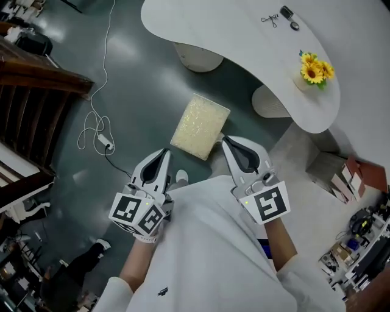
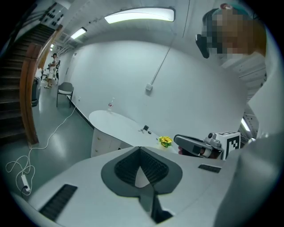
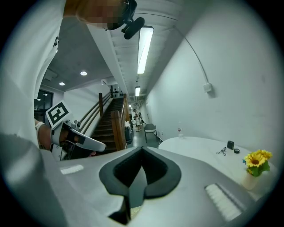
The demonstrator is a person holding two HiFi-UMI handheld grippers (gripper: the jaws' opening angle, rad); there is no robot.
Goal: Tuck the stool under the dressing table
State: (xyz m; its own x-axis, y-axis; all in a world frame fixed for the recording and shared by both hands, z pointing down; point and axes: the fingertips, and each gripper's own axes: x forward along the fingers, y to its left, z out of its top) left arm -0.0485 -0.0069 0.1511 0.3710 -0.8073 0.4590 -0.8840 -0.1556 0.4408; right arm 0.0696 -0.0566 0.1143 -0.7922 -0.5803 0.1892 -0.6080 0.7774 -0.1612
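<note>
Expect the one stool (image 1: 200, 127), out on the floor (image 1: 140, 79) just ahead of and between the two gripper tips, to be light and rigid under a soft padded seat, so push or clamp at the seat's firm near edge, not the cushion top. Counted two: left gripper (image 1: 163, 153) and right gripper (image 1: 226, 141), both with jaws pressed together on nothing, short of the stool. Past the stool, one curved white worktop (image 1: 244, 36) carrying one pot of yellow flowers (image 1: 314, 70) and three small dark items (image 1: 286, 12), plus one cable (image 1: 97, 122) off the left gripper's side.
</note>
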